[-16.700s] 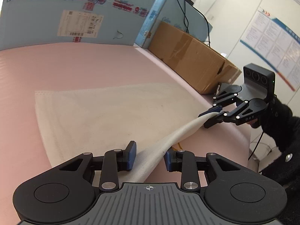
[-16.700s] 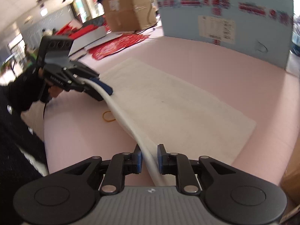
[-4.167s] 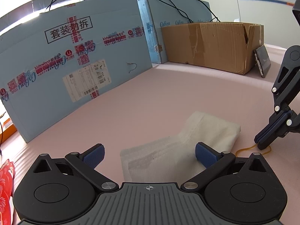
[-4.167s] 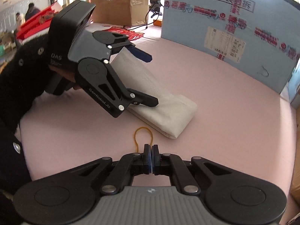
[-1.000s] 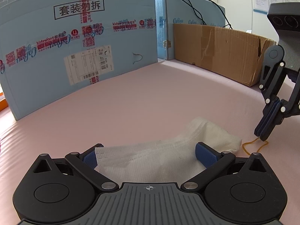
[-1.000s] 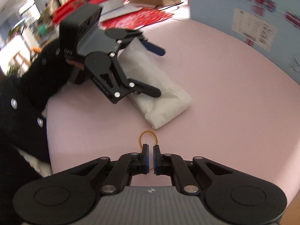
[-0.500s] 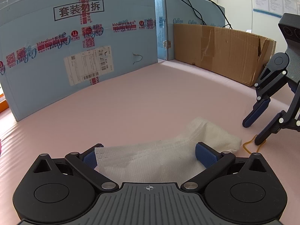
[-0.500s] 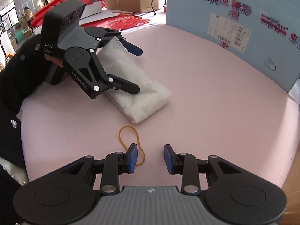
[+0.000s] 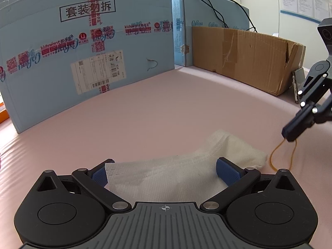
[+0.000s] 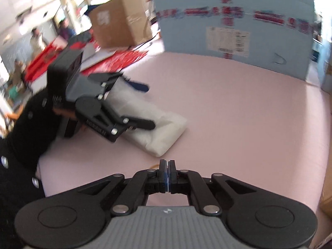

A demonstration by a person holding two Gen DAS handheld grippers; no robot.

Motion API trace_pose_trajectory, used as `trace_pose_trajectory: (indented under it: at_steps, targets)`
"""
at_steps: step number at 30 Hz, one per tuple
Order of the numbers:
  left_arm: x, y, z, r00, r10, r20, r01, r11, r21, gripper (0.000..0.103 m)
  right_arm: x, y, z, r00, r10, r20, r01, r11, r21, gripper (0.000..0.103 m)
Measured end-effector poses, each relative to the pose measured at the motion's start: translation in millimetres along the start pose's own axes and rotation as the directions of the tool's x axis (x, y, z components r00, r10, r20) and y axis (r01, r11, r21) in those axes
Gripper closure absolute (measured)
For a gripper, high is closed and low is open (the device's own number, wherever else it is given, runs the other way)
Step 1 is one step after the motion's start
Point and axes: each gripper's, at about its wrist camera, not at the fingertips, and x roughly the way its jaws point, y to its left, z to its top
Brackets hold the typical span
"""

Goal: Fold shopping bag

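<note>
The white shopping bag (image 9: 176, 172) lies folded into a narrow bundle on the pink table; it also shows in the right wrist view (image 10: 159, 128). My left gripper (image 9: 161, 171) is open, its blue pads on either side of the bundle's near end; it shows in the right wrist view (image 10: 145, 105) too. My right gripper (image 10: 167, 169) is shut on a yellow rubber band (image 9: 280, 155) and lifts one side of it off the table, just past the bundle's far end. It shows in the left wrist view (image 9: 290, 134).
A blue printed board (image 9: 87, 62) stands along the back of the pink table (image 9: 166, 112). A brown cardboard box (image 9: 249, 56) sits at the back right with a dark phone (image 9: 298, 87) leaning on it. Red items (image 10: 116, 62) lie past the table's left side.
My right gripper has gone from open beside the rubber band to shut on it and has raised it. The left gripper and the bundle have stayed put.
</note>
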Motion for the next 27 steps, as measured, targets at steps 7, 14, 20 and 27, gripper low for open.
trace_pose_trajectory:
  at_steps: [7, 14, 20, 27]
  targets:
    - [-0.2, -0.2, 0.1, 1.000, 0.000, 0.000, 0.000, 1.000, -0.003, 0.000, 2.3, -21.6, 2.1, 0.986, 0.037, 0.163, -0.084, 0.954, 0.289, 0.102]
    - [0.2, 0.1, -0.2, 1.000, -0.004, -0.002, 0.004, 1.000, -0.009, 0.000, 11.3, -50.9, -13.3, 0.980, -0.018, 0.196, -0.097, 0.823, 0.560, 0.101]
    - [0.1, -0.3, -0.1, 1.000, -0.002, -0.002, 0.002, 1.000, -0.008, 0.000, 23.6, -47.7, -17.8, 0.993, -0.071, 0.096, 0.014, 0.867, 0.499, 0.089]
    - [1.3, 3.0, 0.5, 1.000, -0.007, -0.003, 0.007, 1.000, -0.010, 0.000, 27.4, -28.2, 2.9, 0.984, -0.166, 0.062, 0.140, 0.943, 0.302, 0.078]
